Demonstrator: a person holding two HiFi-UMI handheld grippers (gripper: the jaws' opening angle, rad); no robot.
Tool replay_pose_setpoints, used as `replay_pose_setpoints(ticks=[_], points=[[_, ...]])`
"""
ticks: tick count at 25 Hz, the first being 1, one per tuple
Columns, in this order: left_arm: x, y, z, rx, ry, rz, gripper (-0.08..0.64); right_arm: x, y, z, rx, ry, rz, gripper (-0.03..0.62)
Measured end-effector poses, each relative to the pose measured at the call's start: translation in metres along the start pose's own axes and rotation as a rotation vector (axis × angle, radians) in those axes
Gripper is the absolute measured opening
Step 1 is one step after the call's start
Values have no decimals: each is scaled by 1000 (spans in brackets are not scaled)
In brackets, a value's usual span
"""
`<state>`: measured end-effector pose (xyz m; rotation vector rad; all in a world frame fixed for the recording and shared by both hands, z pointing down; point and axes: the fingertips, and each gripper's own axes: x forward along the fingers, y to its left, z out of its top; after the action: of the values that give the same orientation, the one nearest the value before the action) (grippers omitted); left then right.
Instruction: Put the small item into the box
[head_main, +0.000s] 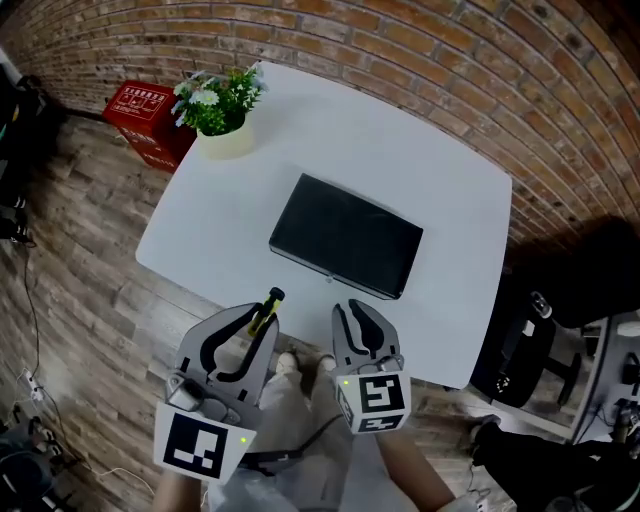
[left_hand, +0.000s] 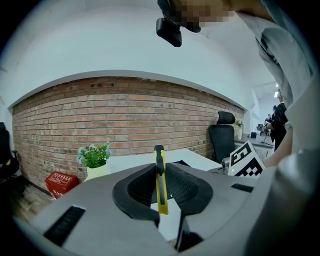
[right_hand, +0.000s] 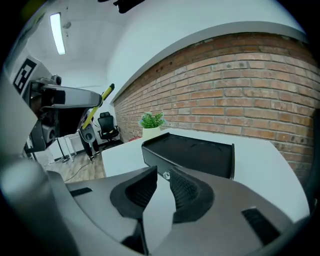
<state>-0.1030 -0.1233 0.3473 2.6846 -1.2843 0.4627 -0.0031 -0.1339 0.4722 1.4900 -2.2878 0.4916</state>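
Observation:
A closed black box (head_main: 345, 238) lies flat in the middle of the white table (head_main: 440, 170); in the right gripper view the box (right_hand: 195, 150) shows a small latch on its near side. My left gripper (head_main: 262, 315) hovers over the table's near edge, shut on a yellow utility knife (head_main: 268, 305). The knife (left_hand: 160, 185) stands upright between the pads, its black tip poking out above them. My right gripper (head_main: 355, 312) hangs beside it, a little short of the box. Its jaws (right_hand: 163, 172) are nearly together with nothing in them.
A potted plant (head_main: 222, 105) stands at the table's far left corner. A red crate (head_main: 148, 120) sits on the wooden floor beyond it. A black office chair (head_main: 540, 350) is off the table's right side. A brick wall runs behind the table.

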Motion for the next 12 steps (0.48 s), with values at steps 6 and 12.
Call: replay_pose_setpoints(ticks=[6,12], points=[[11,5,-12,18,28,-14,69,28,-5,-19,45,44,-1,114],[14,9,-21,13,41,-8,69,51,-6,-33,57,81,-21,114]])
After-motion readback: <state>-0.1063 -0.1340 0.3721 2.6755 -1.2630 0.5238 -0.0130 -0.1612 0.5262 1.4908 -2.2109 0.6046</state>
